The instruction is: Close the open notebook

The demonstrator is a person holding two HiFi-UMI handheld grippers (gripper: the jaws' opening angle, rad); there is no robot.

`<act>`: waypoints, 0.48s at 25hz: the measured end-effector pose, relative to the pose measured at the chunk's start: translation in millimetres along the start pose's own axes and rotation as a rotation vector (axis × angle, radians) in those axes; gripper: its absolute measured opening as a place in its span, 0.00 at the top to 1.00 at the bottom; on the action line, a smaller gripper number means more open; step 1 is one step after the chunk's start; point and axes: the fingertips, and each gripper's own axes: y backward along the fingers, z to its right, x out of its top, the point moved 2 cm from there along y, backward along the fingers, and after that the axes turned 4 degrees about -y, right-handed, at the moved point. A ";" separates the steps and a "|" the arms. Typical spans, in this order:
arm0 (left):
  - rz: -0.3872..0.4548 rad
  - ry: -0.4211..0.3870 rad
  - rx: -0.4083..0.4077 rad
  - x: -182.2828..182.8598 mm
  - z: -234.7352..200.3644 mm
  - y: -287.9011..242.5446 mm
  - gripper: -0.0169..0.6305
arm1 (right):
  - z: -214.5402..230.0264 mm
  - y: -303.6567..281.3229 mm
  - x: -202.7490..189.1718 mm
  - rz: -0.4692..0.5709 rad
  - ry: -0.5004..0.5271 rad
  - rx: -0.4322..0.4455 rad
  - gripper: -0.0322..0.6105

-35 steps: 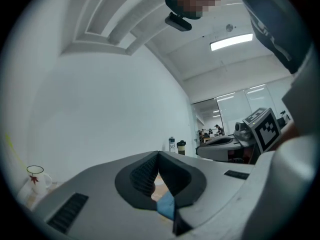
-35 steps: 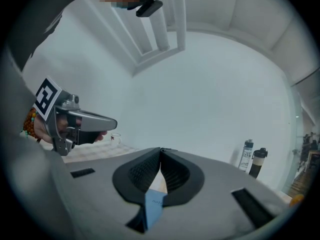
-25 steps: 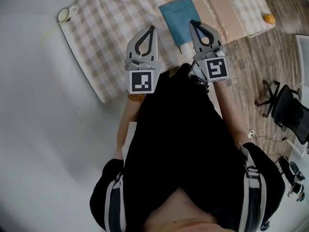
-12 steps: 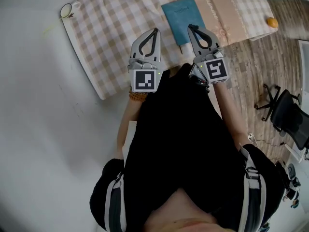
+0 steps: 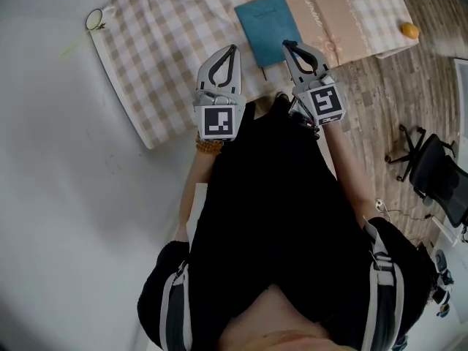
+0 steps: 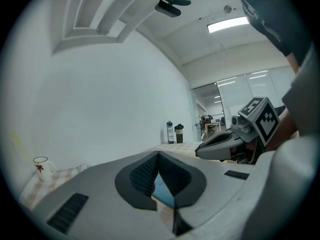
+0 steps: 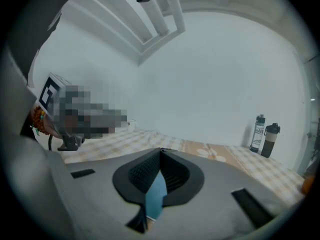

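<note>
Your notebook (image 5: 266, 26) is already shut: you see one teal-blue cover facing up, with a faint line of print too small to read. It lies flat on the checked cloth (image 5: 168, 42), at about 12 o'clock in front of you. Its far corner reaches the cloth's plain beige band (image 5: 329, 9). Its long side leans slightly toward 11 o'clock.

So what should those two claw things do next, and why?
Probably just draw both back from the table and rest. The blue notebook lies flat on the checked cloth with its cover up, so it looks already closed. The left gripper and right gripper both have their jaws together and hold nothing, so nothing seems left to do.
</note>
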 end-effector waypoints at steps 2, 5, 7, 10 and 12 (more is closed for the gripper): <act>-0.015 -0.002 0.000 -1.6 7.6 -2.1 0.98 | 5.5 4.3 -3.4 -0.009 -0.003 0.007 0.94; -0.024 -0.014 0.001 -2.7 17.2 -3.7 0.98 | 12.7 10.0 -7.0 -0.022 -0.003 0.021 0.94; -0.033 -0.010 0.012 -0.2 21.2 -4.2 0.98 | 17.0 13.4 -8.4 -0.031 0.000 0.033 0.94; -0.046 -0.017 0.025 -0.5 28.0 -6.8 0.98 | 25.1 17.7 -9.1 -0.040 0.004 0.049 0.94; -0.049 -0.022 0.028 3.2 33.8 -10.2 0.97 | 31.2 20.0 -9.4 -0.044 0.004 0.056 0.94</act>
